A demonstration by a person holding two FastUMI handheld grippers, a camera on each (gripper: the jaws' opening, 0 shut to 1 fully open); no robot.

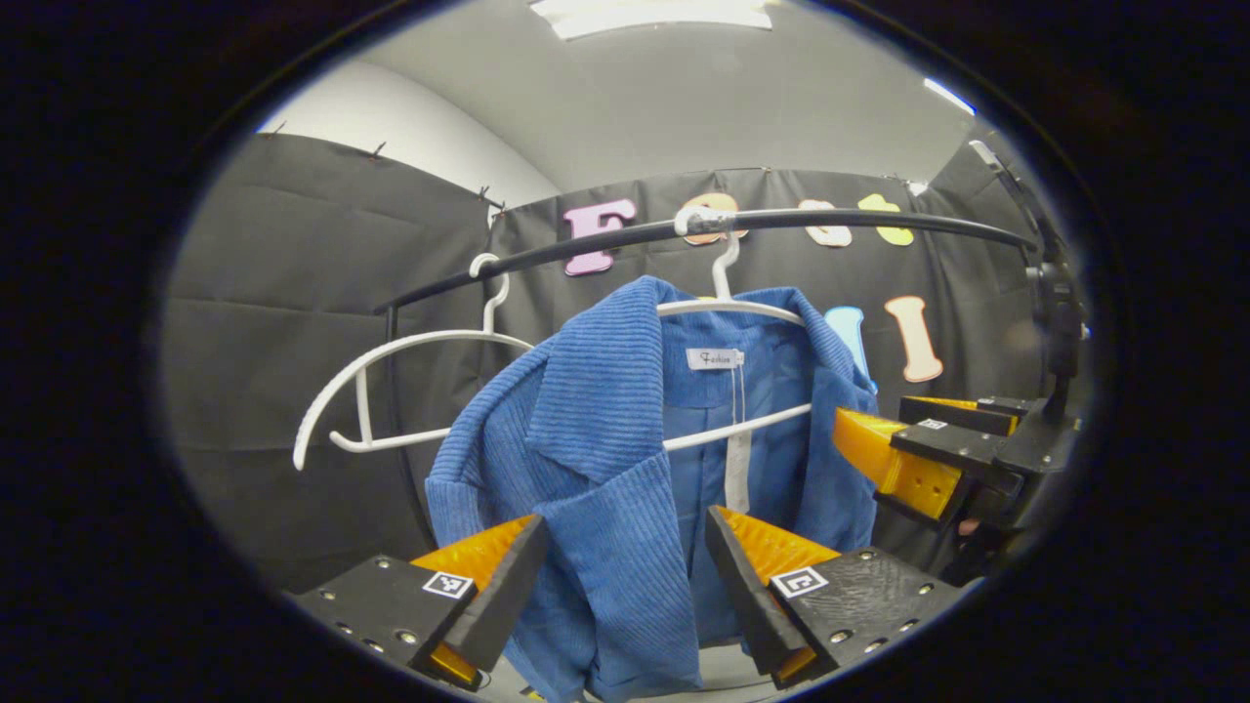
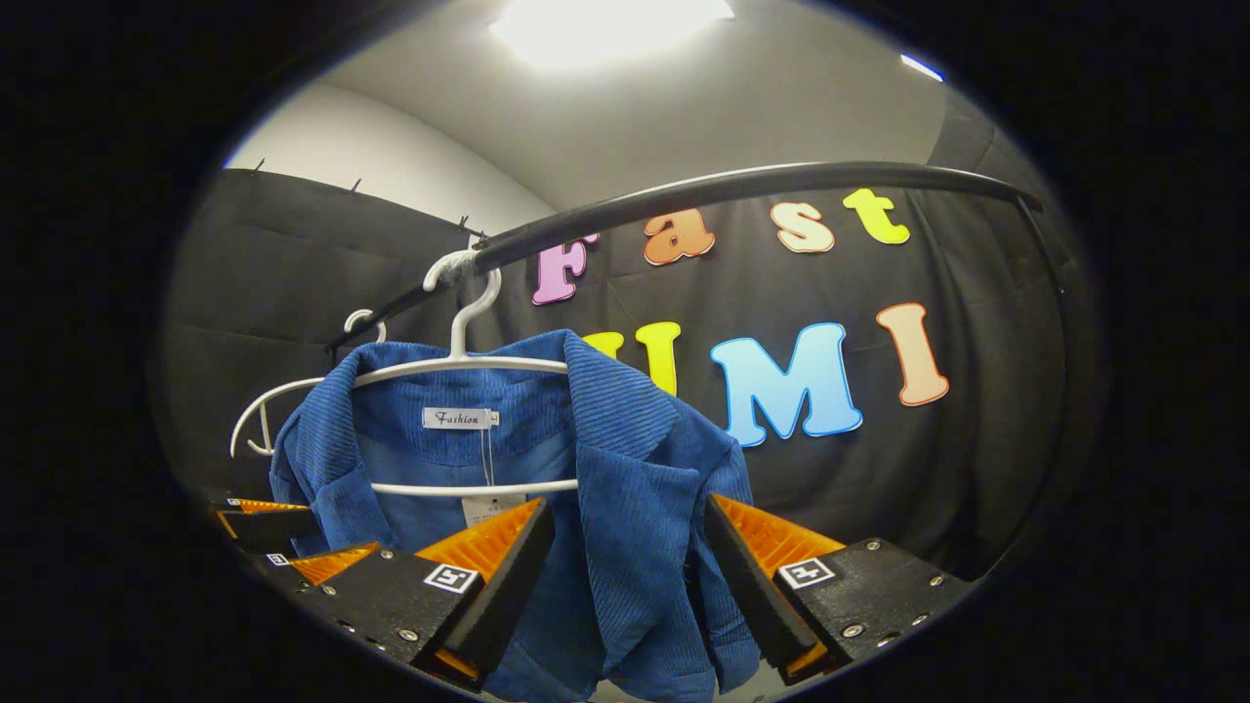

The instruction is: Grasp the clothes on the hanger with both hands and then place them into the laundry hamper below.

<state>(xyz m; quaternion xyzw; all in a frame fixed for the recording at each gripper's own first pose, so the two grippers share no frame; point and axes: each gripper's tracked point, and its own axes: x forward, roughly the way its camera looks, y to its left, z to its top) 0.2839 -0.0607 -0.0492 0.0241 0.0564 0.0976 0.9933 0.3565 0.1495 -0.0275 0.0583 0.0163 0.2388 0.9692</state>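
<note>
A blue corduroy jacket (image 1: 596, 459) hangs on a white hanger (image 1: 728, 308) from a black rail (image 1: 625, 239). In the left gripper view my left gripper (image 1: 625, 527) is open, and the jacket's front panel hangs down between its two fingers. My right gripper (image 1: 908, 439) shows farther off at the jacket's other shoulder. In the right gripper view the jacket (image 2: 625, 469) hangs on its hanger (image 2: 459, 366), and my right gripper (image 2: 627, 513) stands open around the jacket's other front panel. The left gripper (image 2: 283, 542) shows at the lower left, by the far shoulder.
An empty white hanger (image 1: 391, 391) hangs on the rail to the left of the jacket, and its edge (image 2: 259, 405) peeks out behind the jacket. The rail (image 2: 742, 186) runs on to the right with nothing on it. Black cloth walls the booth behind.
</note>
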